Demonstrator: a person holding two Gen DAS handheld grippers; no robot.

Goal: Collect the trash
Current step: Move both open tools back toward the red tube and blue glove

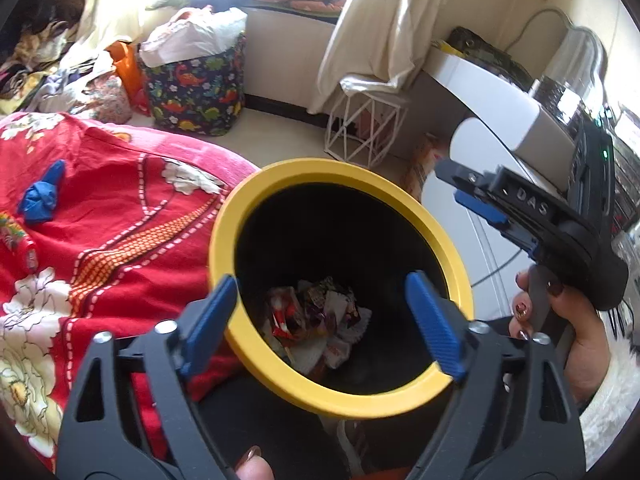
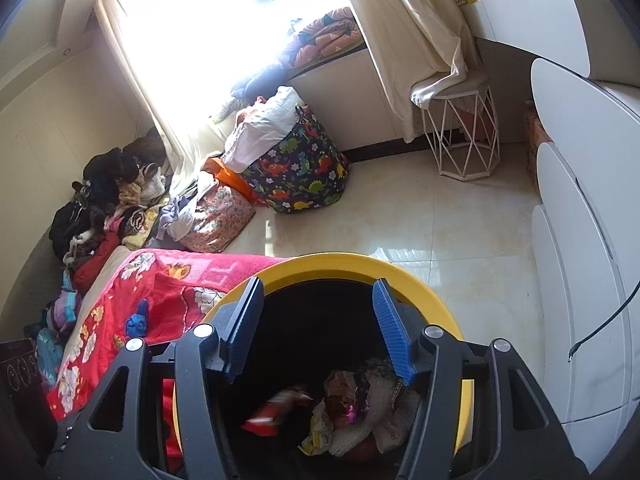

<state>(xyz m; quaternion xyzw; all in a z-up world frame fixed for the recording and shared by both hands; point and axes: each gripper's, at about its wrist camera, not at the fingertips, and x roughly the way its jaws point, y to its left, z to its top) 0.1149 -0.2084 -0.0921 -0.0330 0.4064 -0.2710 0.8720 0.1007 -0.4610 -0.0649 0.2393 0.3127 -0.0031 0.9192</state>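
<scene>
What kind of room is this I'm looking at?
Most likely a bedroom in a home: a bed under a red floral blanket, curtains at a bright window, and a dinosaur-print laundry basket beside a pile of clothes on the floor.

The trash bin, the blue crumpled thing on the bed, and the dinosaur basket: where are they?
trash bin [image 1: 256, 184]: left wrist view, yellow rim.
blue crumpled thing [image 1: 40, 200]: left wrist view, its middle.
dinosaur basket [image 2: 304, 176]: right wrist view, patterned side.
</scene>
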